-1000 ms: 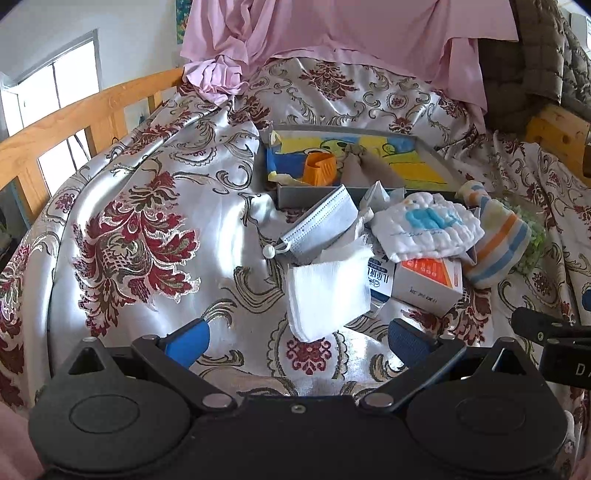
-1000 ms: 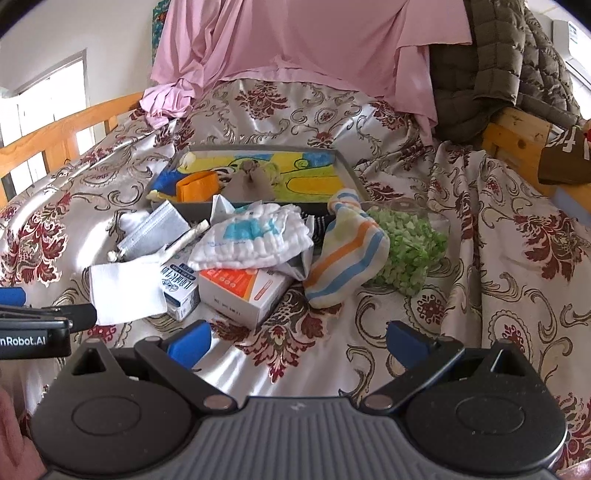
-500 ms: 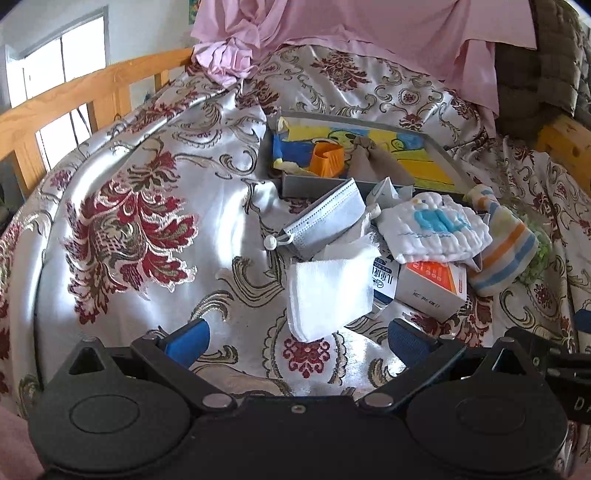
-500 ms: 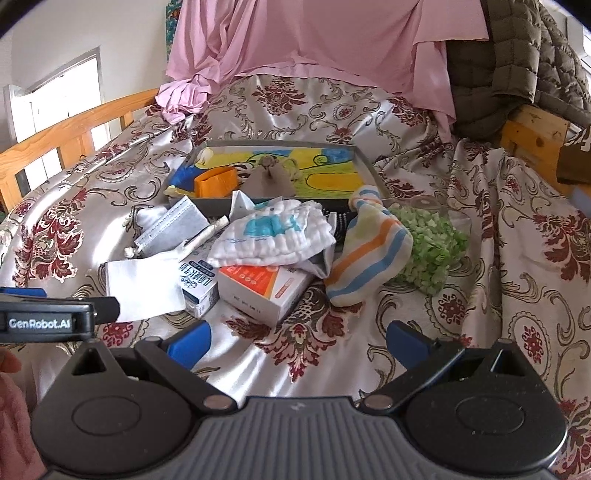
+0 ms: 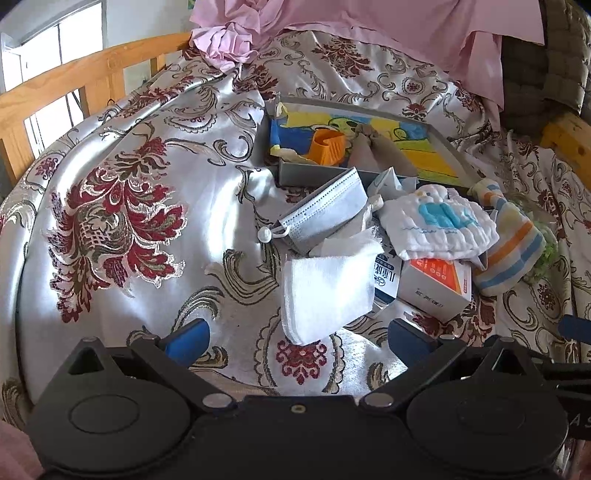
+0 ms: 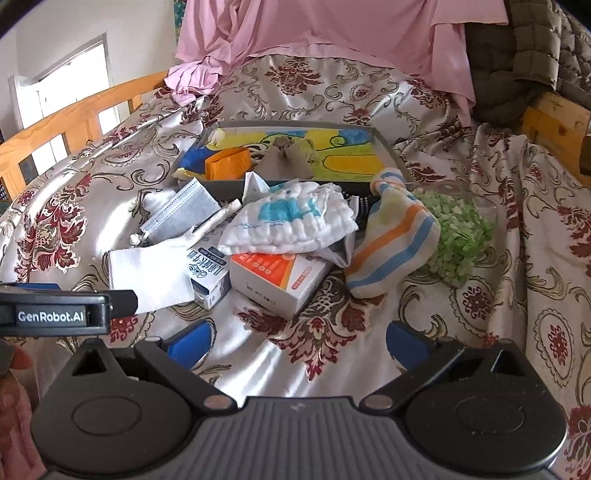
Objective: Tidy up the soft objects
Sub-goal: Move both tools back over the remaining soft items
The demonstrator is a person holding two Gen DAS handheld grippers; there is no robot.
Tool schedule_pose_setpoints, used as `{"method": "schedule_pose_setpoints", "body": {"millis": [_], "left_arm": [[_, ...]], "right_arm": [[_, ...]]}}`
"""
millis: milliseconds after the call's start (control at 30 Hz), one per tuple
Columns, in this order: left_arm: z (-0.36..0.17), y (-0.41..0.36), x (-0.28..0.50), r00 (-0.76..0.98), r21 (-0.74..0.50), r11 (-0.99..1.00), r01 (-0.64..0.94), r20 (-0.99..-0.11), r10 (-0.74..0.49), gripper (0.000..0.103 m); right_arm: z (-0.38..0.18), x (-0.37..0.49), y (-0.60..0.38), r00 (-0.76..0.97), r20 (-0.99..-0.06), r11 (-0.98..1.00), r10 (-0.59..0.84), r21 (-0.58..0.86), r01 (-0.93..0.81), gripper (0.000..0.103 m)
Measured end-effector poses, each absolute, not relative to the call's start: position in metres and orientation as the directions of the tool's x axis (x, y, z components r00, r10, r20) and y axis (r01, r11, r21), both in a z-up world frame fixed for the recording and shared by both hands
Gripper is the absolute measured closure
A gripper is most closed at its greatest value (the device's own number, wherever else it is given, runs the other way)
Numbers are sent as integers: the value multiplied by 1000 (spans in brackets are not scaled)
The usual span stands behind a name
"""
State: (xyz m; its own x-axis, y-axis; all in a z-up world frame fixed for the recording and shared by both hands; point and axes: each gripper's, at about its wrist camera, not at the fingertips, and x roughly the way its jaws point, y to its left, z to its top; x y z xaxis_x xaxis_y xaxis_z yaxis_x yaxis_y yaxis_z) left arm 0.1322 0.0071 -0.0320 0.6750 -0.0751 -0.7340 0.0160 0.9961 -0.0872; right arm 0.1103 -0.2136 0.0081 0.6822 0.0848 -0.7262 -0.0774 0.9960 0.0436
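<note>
A pile lies on the floral bedspread: a folded white gauze cloth (image 5: pixel 325 291) (image 6: pixel 151 273), a grey face mask (image 5: pixel 325 210) (image 6: pixel 181 214), a white quilted cloth with a blue print (image 5: pixel 439 225) (image 6: pixel 291 221), and a striped sock (image 5: pixel 513 247) (image 6: pixel 395 240). A grey tray (image 5: pixel 306 173) (image 6: pixel 384 140) behind them holds an orange item (image 5: pixel 327 147) and a taupe cloth (image 6: pixel 286 158). My left gripper (image 5: pixel 295 336) is open and empty, just short of the gauze. My right gripper (image 6: pixel 297 339) is open and empty in front of the boxes.
Two cardboard boxes (image 6: pixel 277 280) (image 6: pixel 208 275) lie under the cloths. A bag of green bits (image 6: pixel 458 236) sits right of the sock. A wooden bed rail (image 5: pixel 74 85) runs along the left. Pink fabric (image 6: pixel 332 33) and a dark quilted jacket (image 6: pixel 524 48) hang behind.
Both grippers have moved forward toward the pile; the objects look larger and closer. Both stay open. Nothing on the bed has moved.
</note>
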Motion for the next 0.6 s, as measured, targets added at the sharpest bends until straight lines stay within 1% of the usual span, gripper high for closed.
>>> {"method": "schedule_pose_setpoints", "body": {"millis": [100,333,600], "left_arm": [[-33,8,135,676,-97,995,14,-733,-81,1],[-38,10,144,667,-123,992,7,-739,-96,1],[-44,10,153,666,-189,982,24,-729,-156,1]], "right_arm": [[11,115,-212,691,-718,995,84,29,-91,0],[17,128,-208,725,-686,989,65,-54,-139,0],[15,147,-212,755,-654,967,48,-157,-198,0]]}}
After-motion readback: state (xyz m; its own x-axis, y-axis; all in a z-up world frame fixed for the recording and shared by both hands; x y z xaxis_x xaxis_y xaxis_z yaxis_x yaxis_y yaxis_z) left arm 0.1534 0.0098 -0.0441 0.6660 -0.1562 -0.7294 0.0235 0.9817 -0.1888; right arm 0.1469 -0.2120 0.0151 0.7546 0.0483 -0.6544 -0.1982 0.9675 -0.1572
